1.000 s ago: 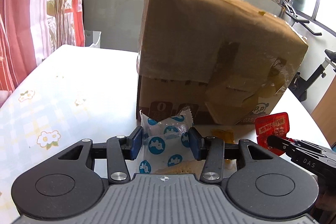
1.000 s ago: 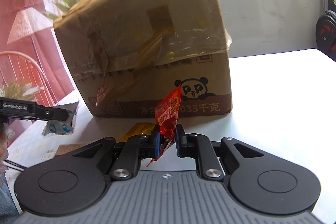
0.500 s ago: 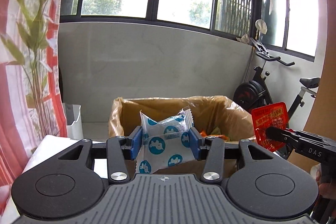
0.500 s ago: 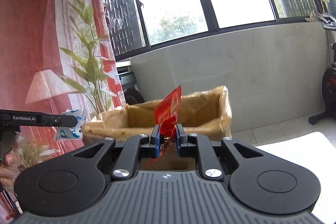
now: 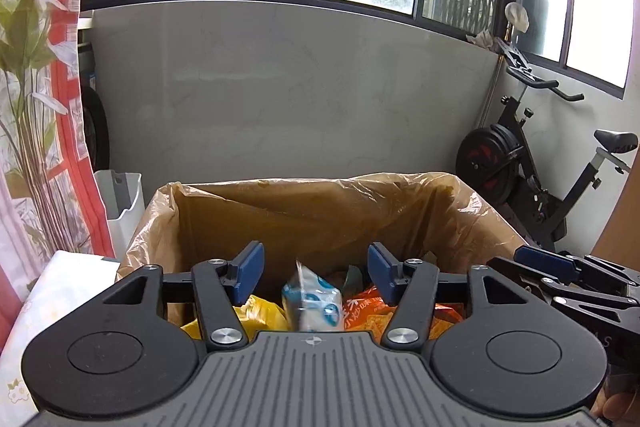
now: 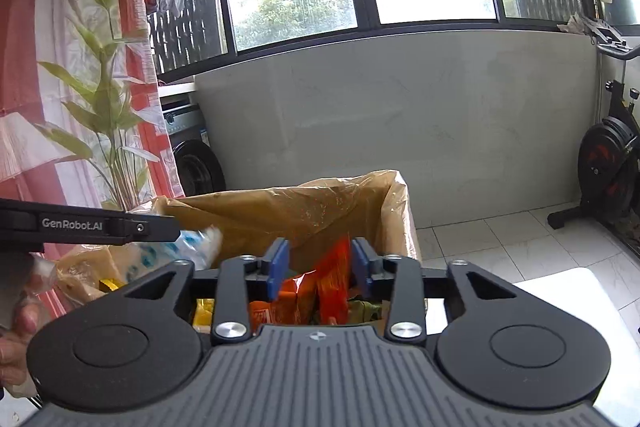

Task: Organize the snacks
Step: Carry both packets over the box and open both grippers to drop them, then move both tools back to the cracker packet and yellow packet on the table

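A cardboard box lined with a clear plastic bag stands open below both grippers and holds several snack packets. My left gripper is open over it; the white packet with blue dots is blurred below the fingers, free of them. My right gripper is open over the same box; the red packet is blurred between the spread fingers, not gripped. The left gripper shows at the left of the right wrist view. The right gripper shows at the right of the left wrist view.
The box stands on a table with a flowered cloth. Behind are a grey low wall and windows, an exercise bike at the right, a white bin, a red-patterned curtain and a plant at the left.
Both grippers have opened over the box. The white-and-blue packet and the red packet have left the fingers and are dropping into the box.
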Demonstrator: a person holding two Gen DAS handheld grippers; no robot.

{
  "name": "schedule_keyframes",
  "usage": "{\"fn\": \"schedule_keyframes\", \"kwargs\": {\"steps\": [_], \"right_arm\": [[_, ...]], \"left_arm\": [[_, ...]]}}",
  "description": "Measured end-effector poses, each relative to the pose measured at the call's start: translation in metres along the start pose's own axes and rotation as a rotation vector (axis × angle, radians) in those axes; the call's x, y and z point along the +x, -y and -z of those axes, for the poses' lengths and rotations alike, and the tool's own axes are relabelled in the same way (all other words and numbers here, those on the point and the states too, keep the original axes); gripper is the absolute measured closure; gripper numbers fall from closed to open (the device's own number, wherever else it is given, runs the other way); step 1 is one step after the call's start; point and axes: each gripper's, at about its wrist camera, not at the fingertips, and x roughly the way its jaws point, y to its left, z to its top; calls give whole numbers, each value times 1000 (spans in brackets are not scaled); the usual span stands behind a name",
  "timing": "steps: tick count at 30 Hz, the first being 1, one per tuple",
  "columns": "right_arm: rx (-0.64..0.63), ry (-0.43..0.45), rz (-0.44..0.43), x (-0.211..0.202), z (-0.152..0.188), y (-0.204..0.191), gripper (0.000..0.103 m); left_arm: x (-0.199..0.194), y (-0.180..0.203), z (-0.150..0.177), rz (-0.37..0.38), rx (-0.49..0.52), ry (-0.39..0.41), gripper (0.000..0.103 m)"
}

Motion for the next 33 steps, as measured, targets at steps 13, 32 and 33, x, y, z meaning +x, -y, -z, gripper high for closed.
{"fn": "schedule_keyframes", "kwargs": {"steps": [13, 32, 33], "right_arm": [[44, 115, -55, -63, 27, -8, 53], [90, -16, -65, -80, 123, -34, 53], [91, -36, -68, -78, 128, -35, 53]], "left_arm": [[-55, -33, 21, 19, 23, 39, 39], [-85, -86, 157, 32, 14, -153, 40], [-82, -86, 167, 37, 24, -178, 40]]}}
